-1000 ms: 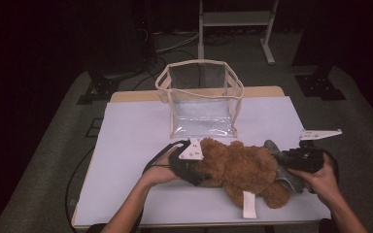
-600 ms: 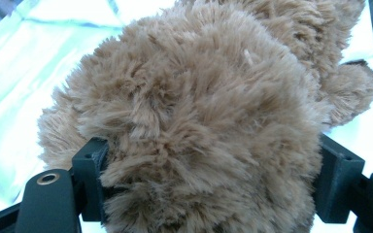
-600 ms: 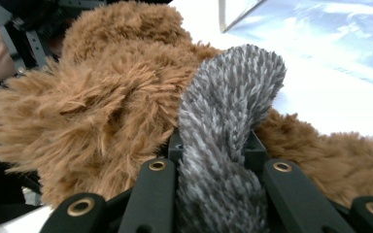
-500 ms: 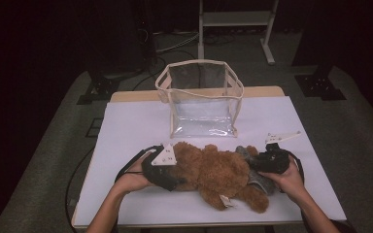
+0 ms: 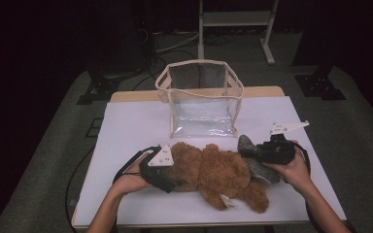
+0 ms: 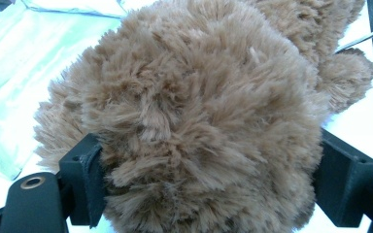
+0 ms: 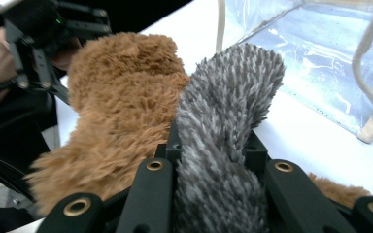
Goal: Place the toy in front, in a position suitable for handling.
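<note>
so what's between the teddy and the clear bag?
High view: a bare strip of white tabletop separates the teddy from the clear bag.

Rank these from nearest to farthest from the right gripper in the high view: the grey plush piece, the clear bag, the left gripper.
1. Grey plush piece: clamped in the right gripper itself, at the brown teddy bear's right end.
2. Clear bag: behind it and to the left, standing mid-table.
3. Left gripper: across the bear, at its other end.
</note>
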Demonstrator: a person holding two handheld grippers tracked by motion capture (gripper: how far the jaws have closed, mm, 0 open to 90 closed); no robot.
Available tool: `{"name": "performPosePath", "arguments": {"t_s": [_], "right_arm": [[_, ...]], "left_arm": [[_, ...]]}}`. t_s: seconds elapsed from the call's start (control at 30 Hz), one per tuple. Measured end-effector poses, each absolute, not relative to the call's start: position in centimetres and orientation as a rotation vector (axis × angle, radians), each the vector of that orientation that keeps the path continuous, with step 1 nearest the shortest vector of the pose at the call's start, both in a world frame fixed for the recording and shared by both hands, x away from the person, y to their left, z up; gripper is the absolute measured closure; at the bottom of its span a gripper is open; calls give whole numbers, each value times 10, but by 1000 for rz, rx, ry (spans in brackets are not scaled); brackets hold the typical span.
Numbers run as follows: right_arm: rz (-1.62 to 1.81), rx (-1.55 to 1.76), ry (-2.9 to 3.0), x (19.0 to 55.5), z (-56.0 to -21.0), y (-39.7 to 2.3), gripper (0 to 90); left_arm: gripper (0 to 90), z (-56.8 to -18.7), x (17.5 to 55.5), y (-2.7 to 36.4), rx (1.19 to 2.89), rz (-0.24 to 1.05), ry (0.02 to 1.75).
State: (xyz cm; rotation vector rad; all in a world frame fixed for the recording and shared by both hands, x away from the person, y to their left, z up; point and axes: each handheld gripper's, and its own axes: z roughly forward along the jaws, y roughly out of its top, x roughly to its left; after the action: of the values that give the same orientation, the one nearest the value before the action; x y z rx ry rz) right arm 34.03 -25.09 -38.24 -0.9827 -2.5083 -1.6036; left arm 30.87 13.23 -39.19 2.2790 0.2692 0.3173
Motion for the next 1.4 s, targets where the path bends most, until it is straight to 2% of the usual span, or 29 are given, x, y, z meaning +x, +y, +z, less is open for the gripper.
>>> {"name": "performPosePath", "arguments": {"t_s": [0.27, 0.4, 0.6, 0.7, 0.87, 1.13, 1.4], "right_arm": [[-1482, -1067, -2503, 346, -417, -255, 724], [-1511, -1066, -2487, 341, -410, -261, 724], [-1671, -956, -2490, 328, -365, -263, 723], [-1654, -932, -2507, 327, -365, -257, 722], [-1575, -952, -2526, 329, -388, -252, 721], [-1391, -1101, -2565, 321, -423, -280, 721], [-1390, -1267, -2557, 303, -423, -331, 718]], "left_arm": [[138, -392, 307, 135, 2279, 322, 257], [126, -390, 308, 137, 2284, 324, 253], [115, -381, 310, 135, 2272, 334, 233], [107, -382, 310, 133, 2279, 333, 231], [97, -386, 310, 133, 2282, 328, 233], [94, -386, 309, 135, 2284, 337, 237], [93, -383, 307, 138, 2282, 347, 243]]}}
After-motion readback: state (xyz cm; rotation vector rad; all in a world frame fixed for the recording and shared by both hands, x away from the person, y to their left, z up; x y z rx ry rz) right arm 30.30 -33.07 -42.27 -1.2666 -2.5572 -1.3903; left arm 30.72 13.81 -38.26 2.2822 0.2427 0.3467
